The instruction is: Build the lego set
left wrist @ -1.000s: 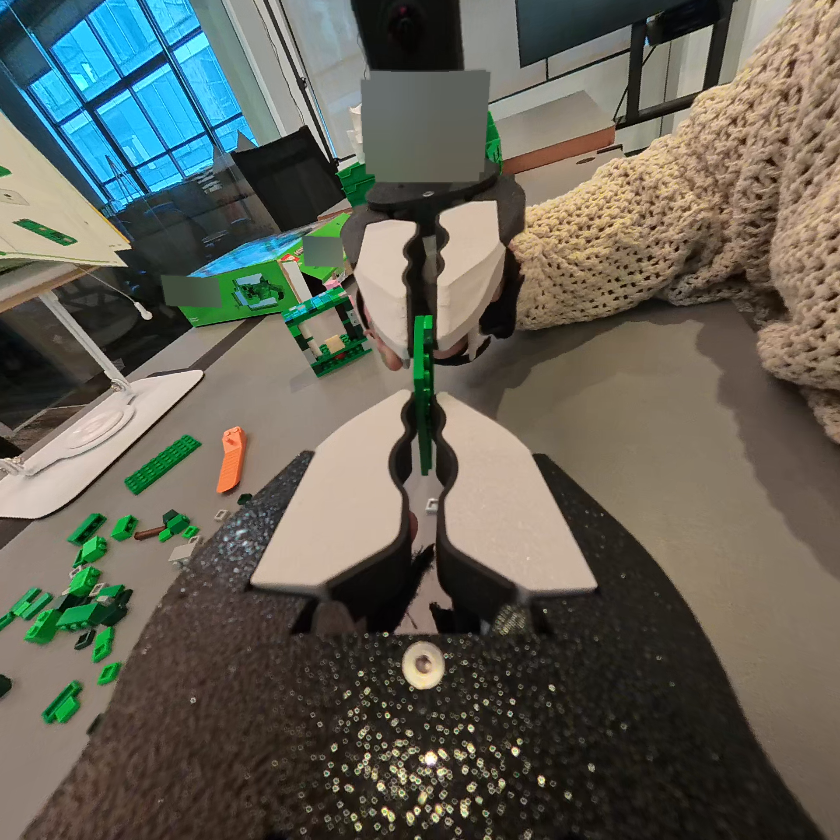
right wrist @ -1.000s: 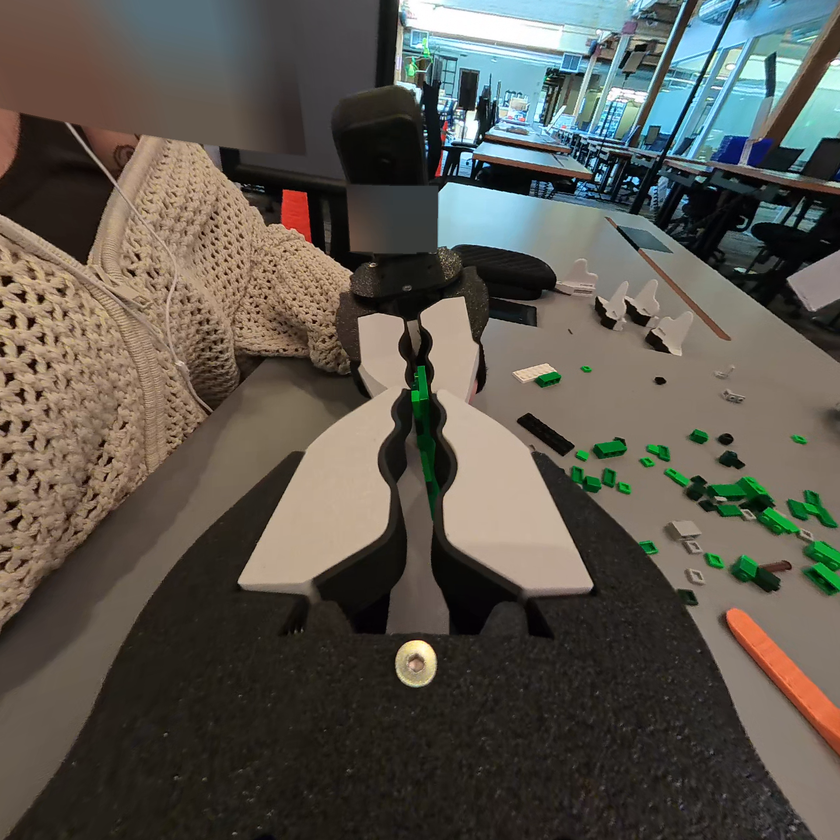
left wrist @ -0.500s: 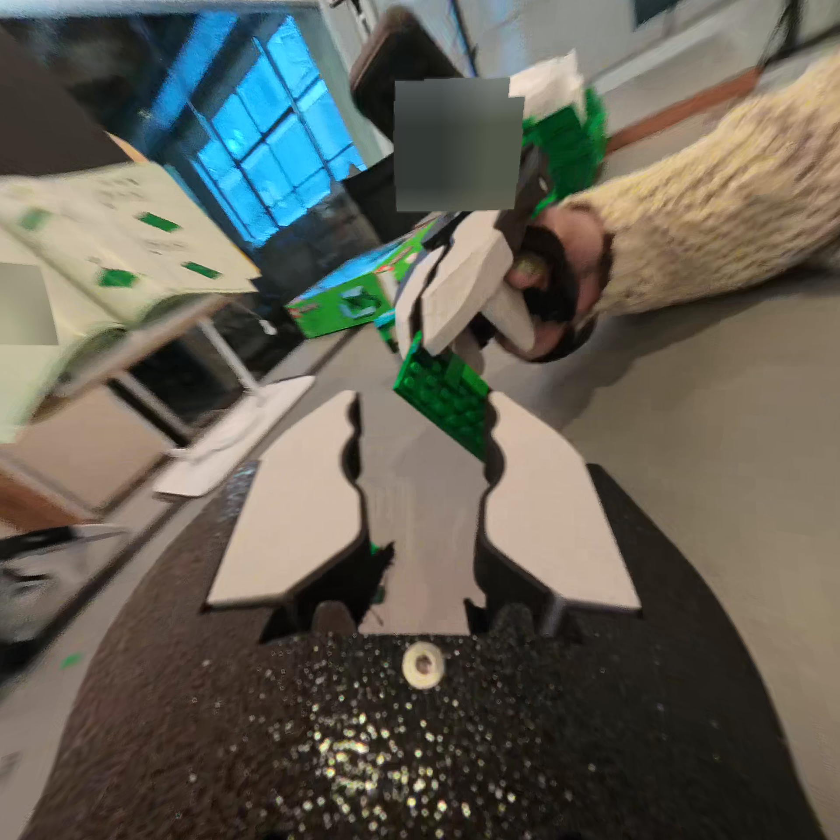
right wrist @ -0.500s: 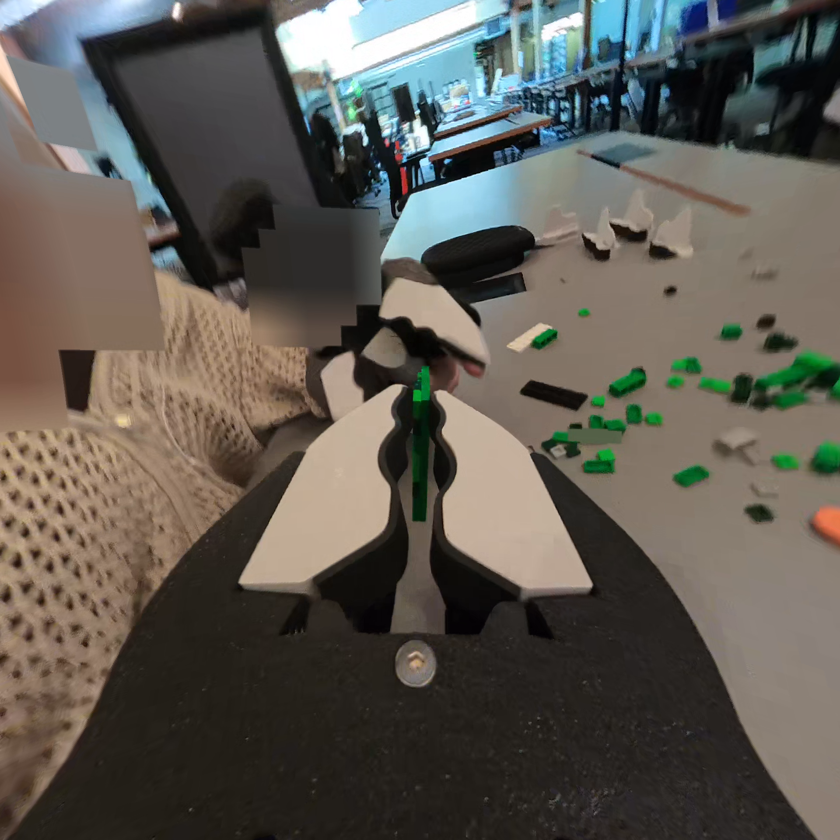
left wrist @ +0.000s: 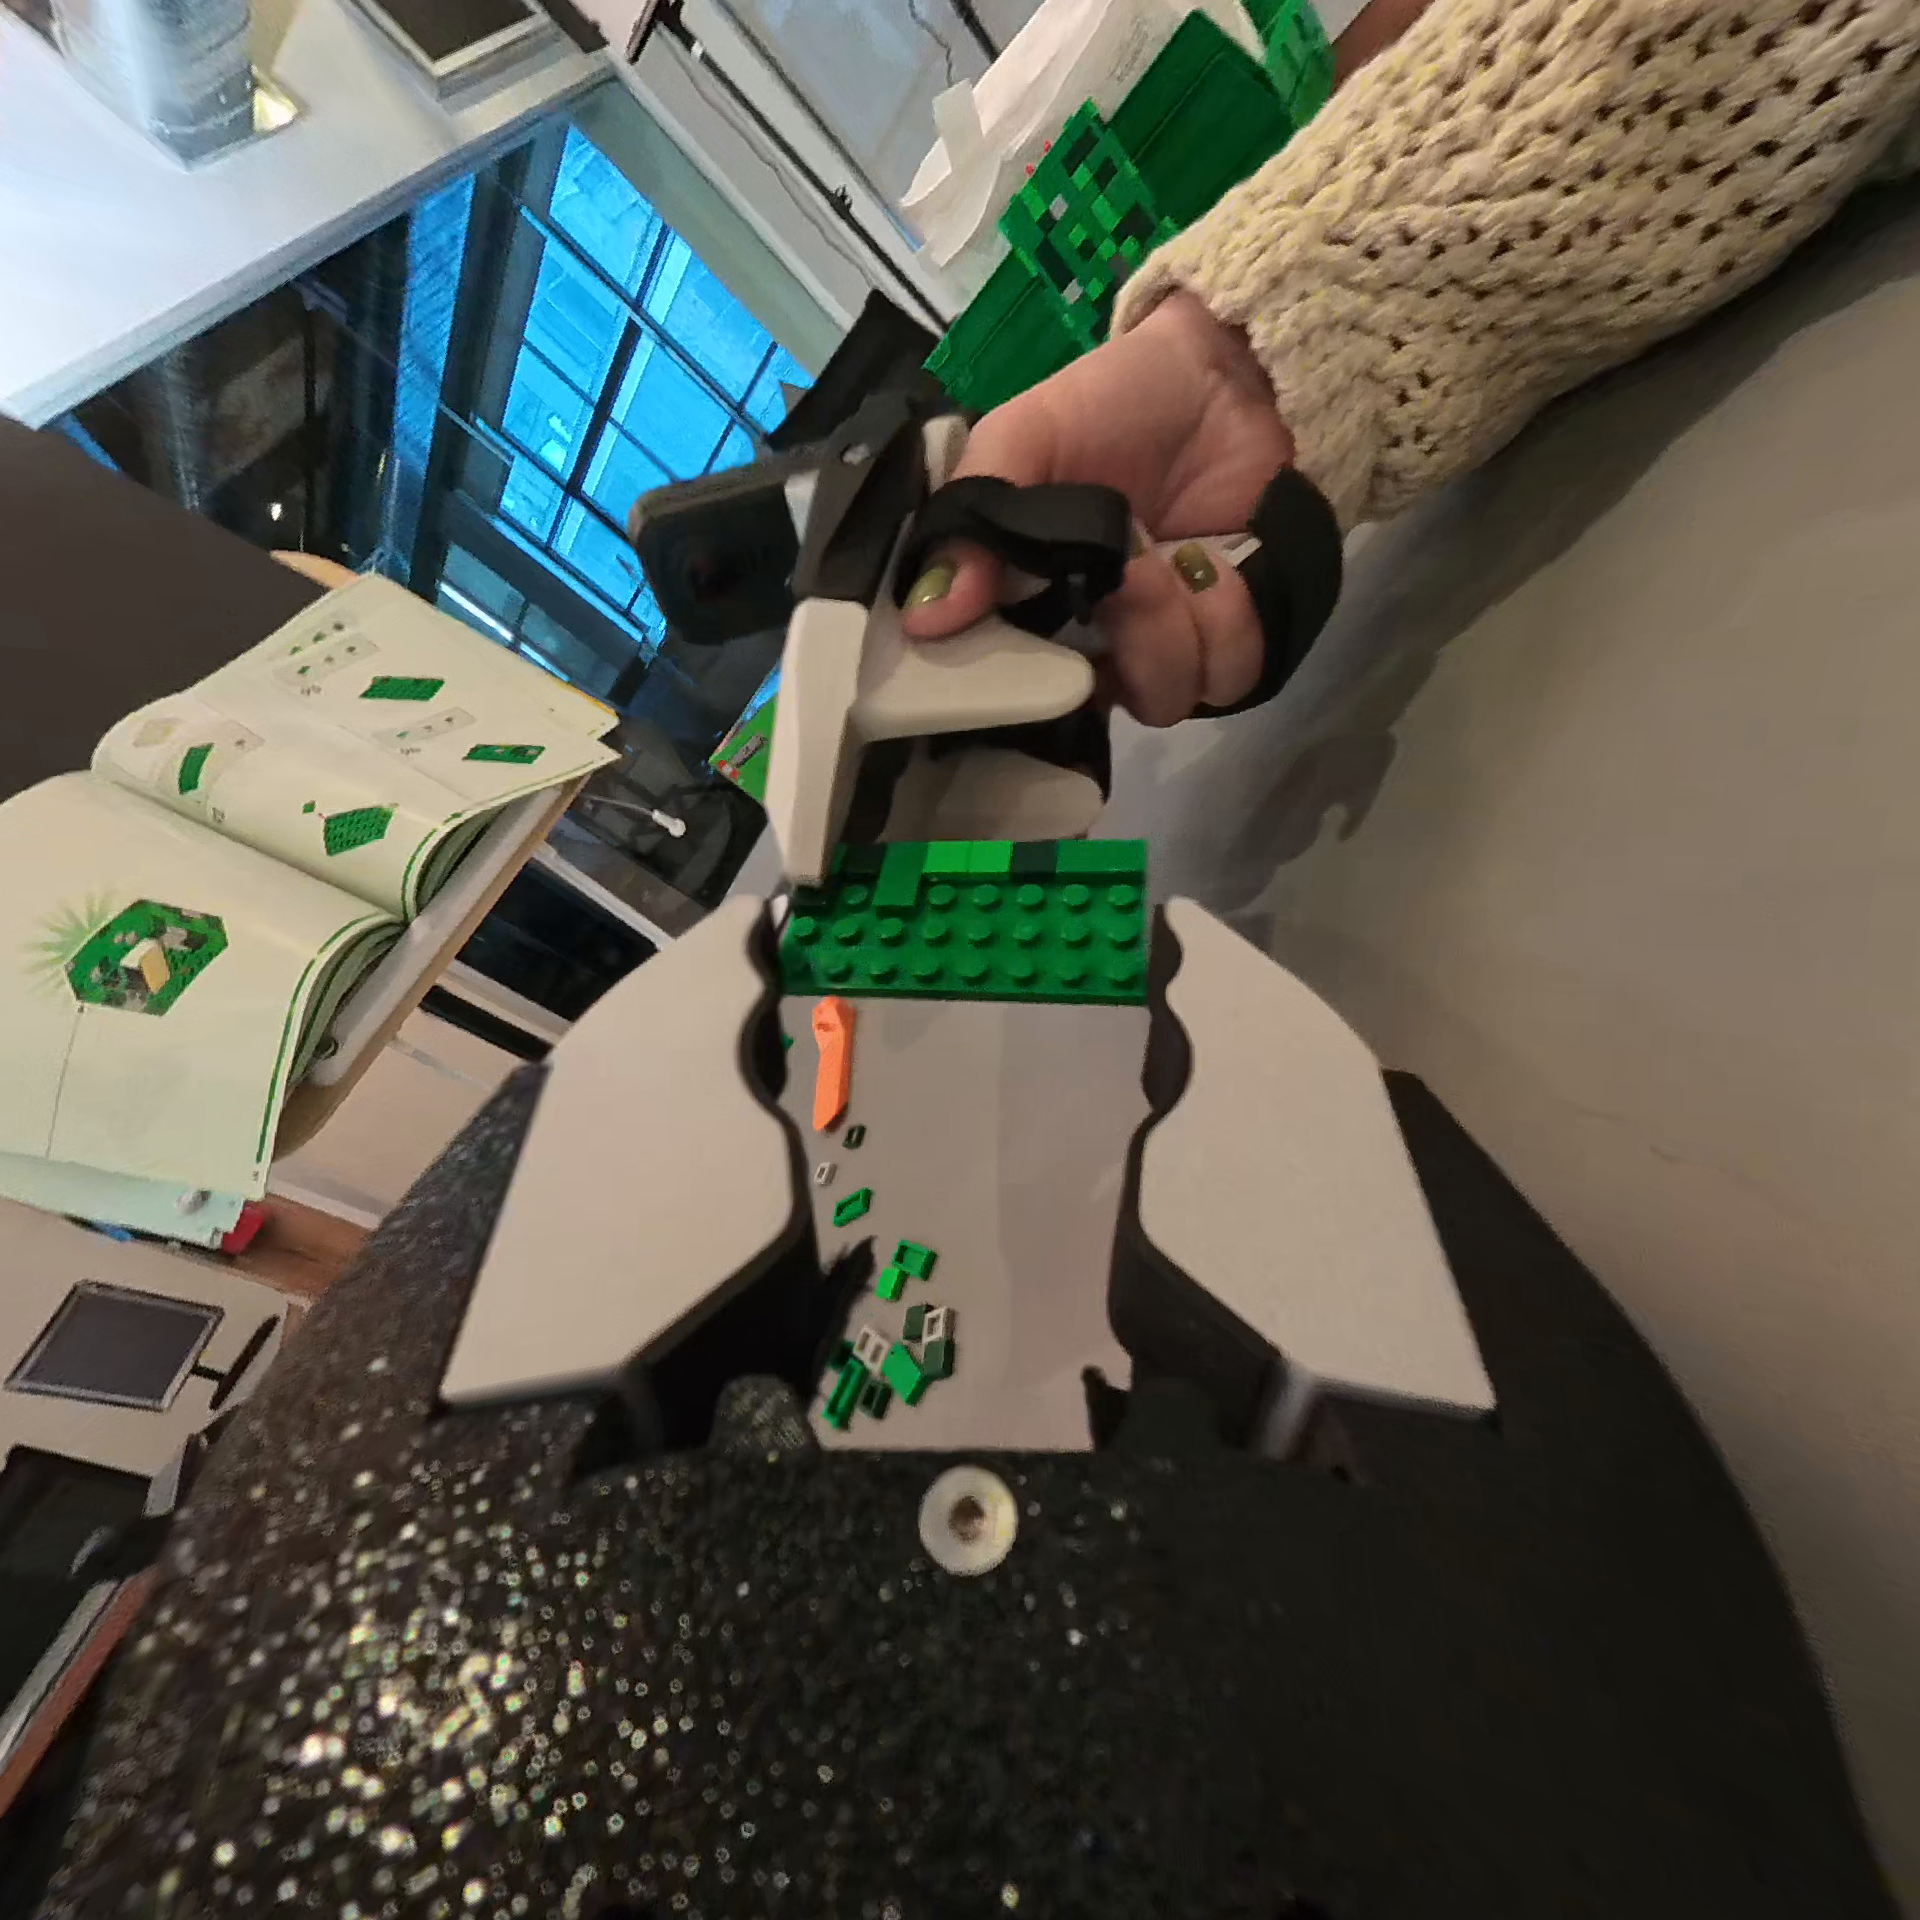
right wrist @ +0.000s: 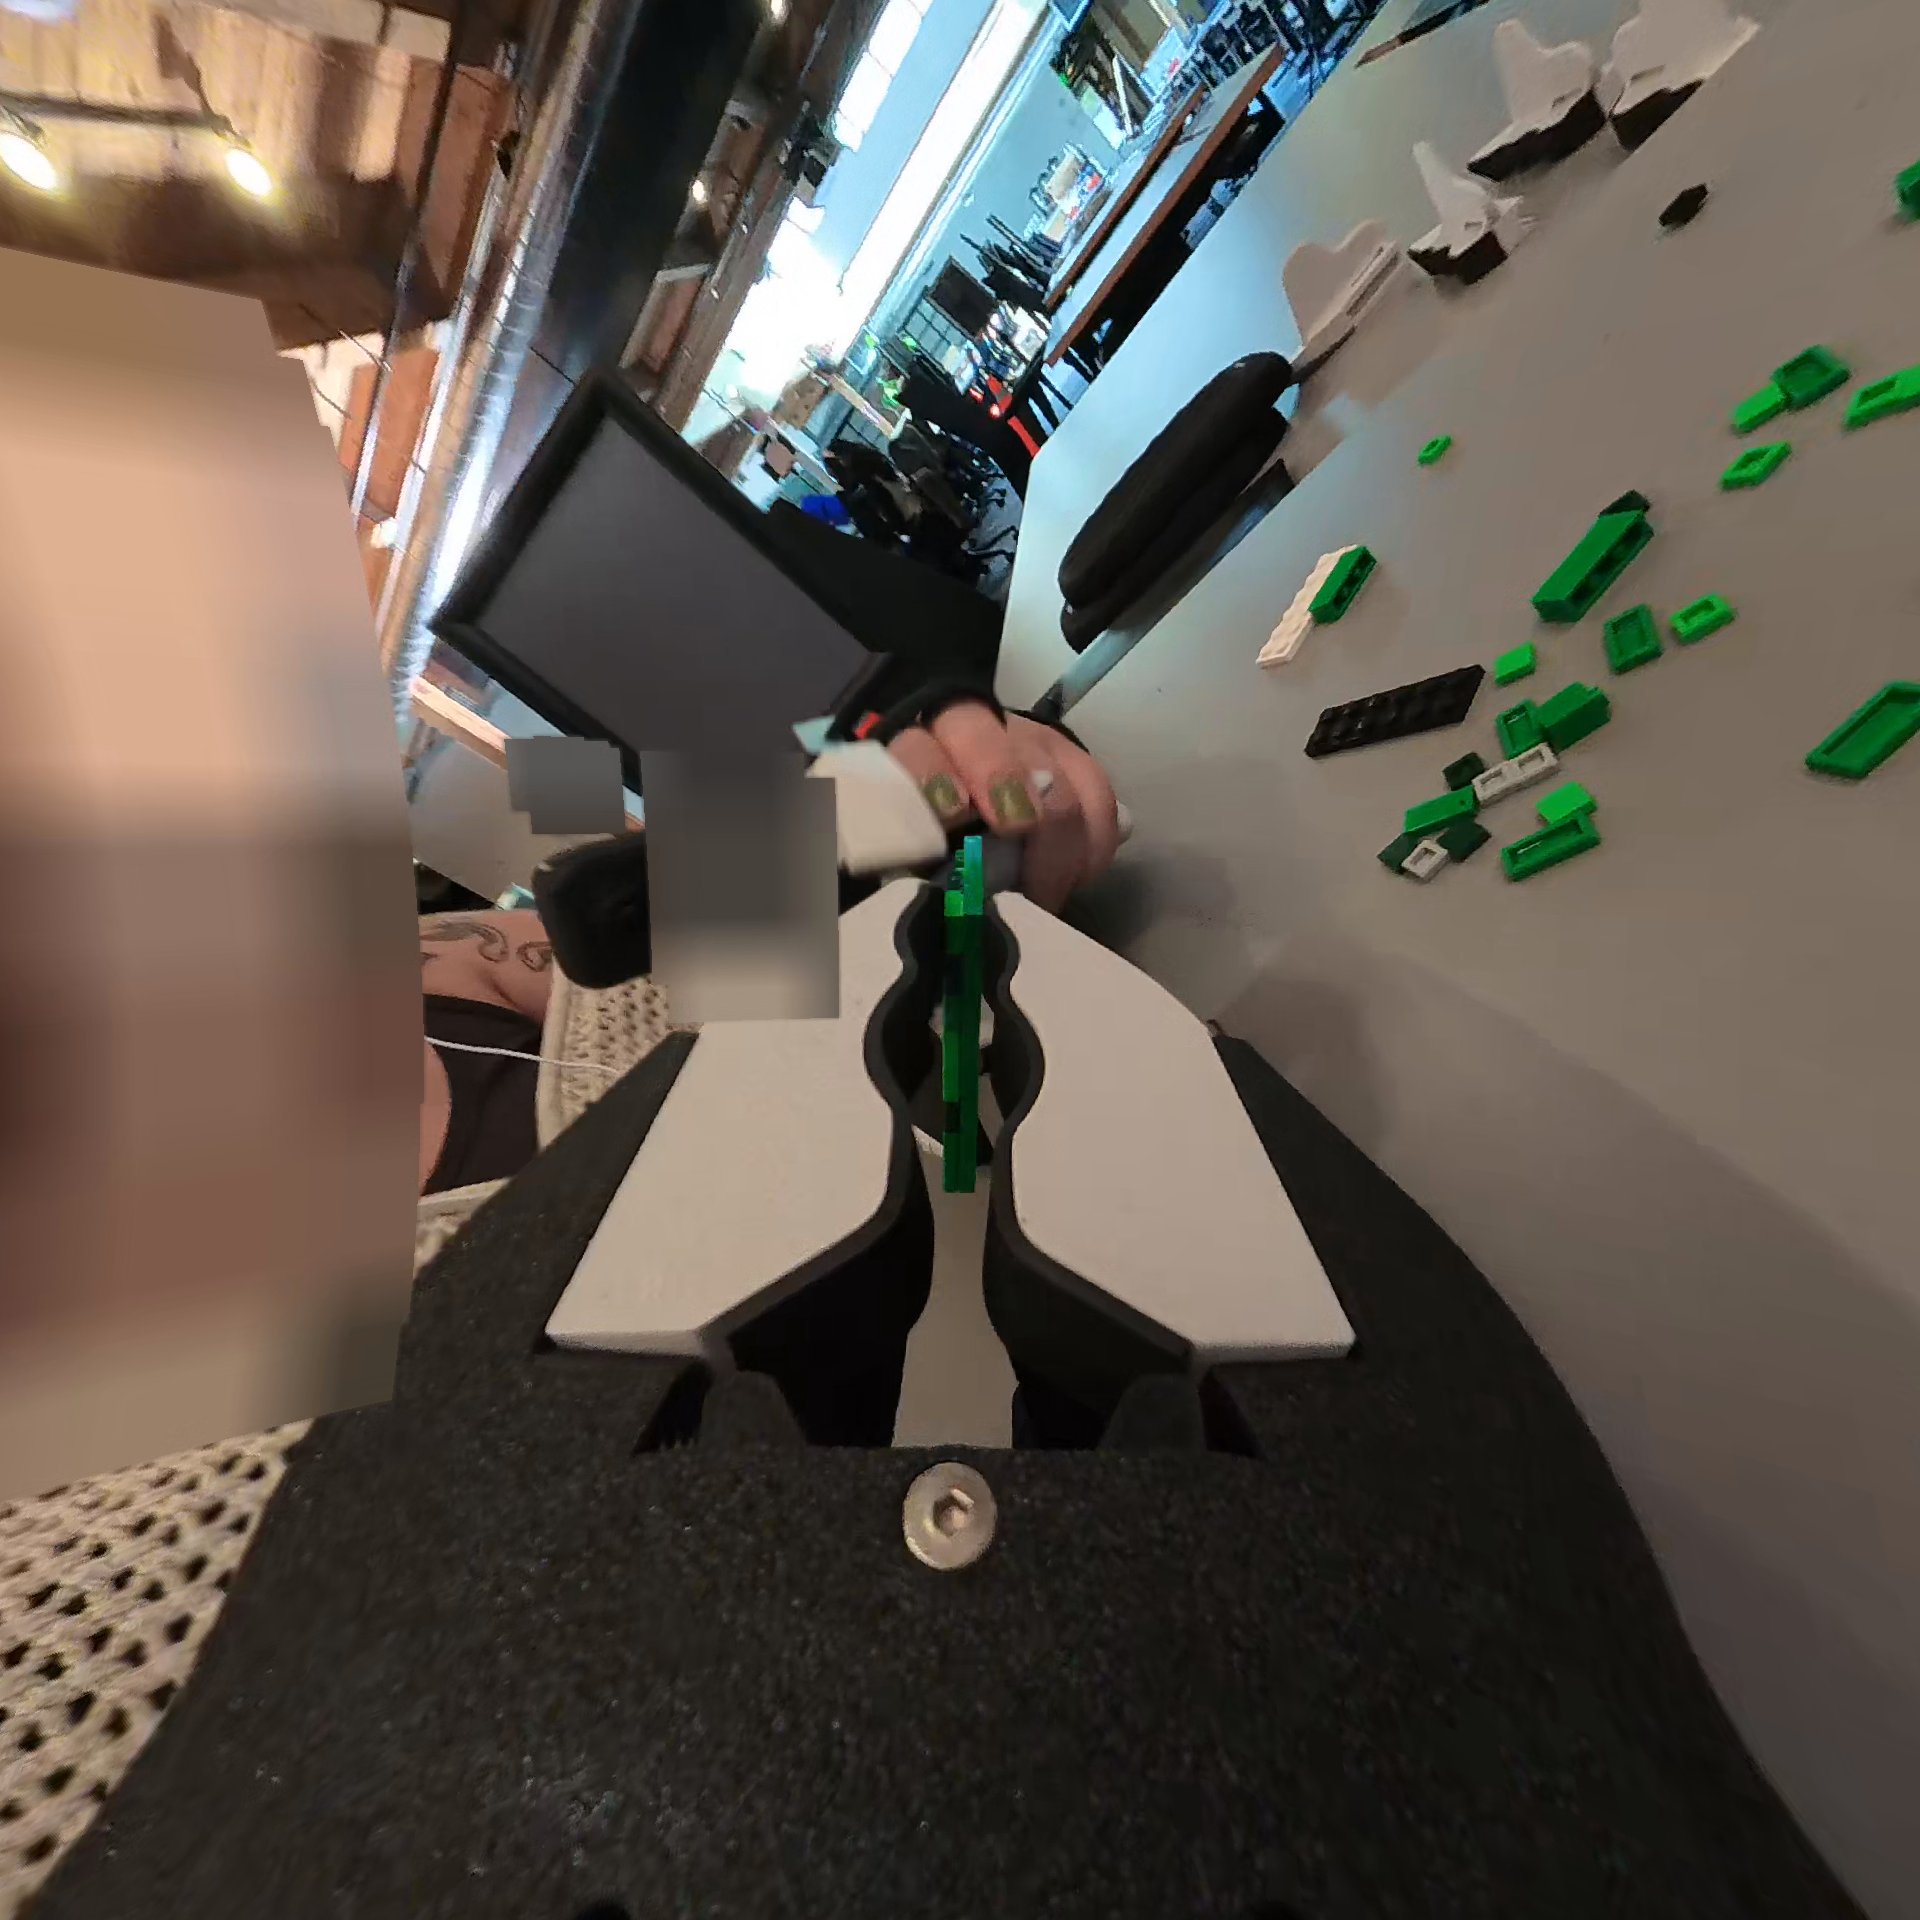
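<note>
A green studded lego plate (left wrist: 966,951) with a row of small green tiles along its far edge hangs above the grey table. My right gripper (right wrist: 964,899) is shut on it, with the plate (right wrist: 961,1039) edge-on between its fingers. In the left wrist view the right gripper (left wrist: 821,831) clamps the plate's far left corner from above. My left gripper (left wrist: 961,935) is open wide. The plate lies flat between its fingertips and almost fills the gap. I cannot tell if the tips touch it. A white finger (right wrist: 883,821) of the left gripper and the hand holding it show beyond the plate.
An open instruction booklet (left wrist: 260,831) stands on a holder at the left. An orange brick separator (left wrist: 831,1060) and loose green pieces (left wrist: 894,1340) lie on the table below. More loose pieces (right wrist: 1558,727), a black plate (right wrist: 1392,712) and a black case (right wrist: 1164,540) lie to the right.
My left gripper let go of the plate, opened wide and rolled a quarter turn, so the plate now lies flat across its gap. The right gripper kept its hold and tilted.
</note>
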Action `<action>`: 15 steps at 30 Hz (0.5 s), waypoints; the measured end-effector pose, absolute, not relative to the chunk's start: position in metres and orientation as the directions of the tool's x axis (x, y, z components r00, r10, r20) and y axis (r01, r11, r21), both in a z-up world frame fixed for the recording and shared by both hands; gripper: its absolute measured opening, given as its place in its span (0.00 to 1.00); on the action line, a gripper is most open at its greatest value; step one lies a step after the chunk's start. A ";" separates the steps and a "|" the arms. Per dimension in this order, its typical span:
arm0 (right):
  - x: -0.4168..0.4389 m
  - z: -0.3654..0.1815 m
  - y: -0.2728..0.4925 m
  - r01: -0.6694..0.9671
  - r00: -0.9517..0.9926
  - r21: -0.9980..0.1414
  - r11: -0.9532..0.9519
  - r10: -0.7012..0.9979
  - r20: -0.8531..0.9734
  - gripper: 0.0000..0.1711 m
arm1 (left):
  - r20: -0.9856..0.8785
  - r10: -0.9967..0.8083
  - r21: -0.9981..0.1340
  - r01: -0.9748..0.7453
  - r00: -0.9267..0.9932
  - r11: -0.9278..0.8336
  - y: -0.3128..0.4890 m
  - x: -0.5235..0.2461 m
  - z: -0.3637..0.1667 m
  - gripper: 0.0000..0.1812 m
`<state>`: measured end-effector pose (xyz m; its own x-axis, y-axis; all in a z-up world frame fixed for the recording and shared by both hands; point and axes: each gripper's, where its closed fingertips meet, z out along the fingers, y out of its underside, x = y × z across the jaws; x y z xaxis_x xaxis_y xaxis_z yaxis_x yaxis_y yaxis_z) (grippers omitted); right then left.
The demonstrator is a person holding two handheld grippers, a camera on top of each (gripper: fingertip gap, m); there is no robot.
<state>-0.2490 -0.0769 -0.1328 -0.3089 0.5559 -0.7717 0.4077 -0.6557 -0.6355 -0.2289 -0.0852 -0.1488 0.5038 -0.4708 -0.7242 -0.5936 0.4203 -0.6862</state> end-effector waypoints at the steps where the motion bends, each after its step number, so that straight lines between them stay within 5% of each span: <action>1: -0.249 -0.131 -0.075 0.405 -0.311 -0.618 -0.674 0.534 -0.786 0.03 | -0.732 -0.474 -0.678 -0.594 0.490 0.433 -0.088 -0.227 -0.149 0.30; 3: -0.248 -0.131 -0.074 0.404 -0.312 -0.608 -0.683 0.522 -0.794 0.03 | -0.731 -0.487 -0.677 -0.594 0.478 0.434 -0.089 -0.223 -0.152 0.23; 8: -0.247 -0.132 -0.077 0.421 -0.327 -0.608 -0.674 0.512 -0.794 0.03 | -0.654 -0.485 -0.755 -0.544 0.580 0.367 -0.080 -0.235 -0.141 0.50; 15: -0.246 -0.134 -0.083 0.456 -0.340 -0.595 -0.662 0.489 -0.803 0.03 | -0.660 -0.539 -0.741 -0.569 0.523 0.356 -0.084 -0.228 -0.155 0.42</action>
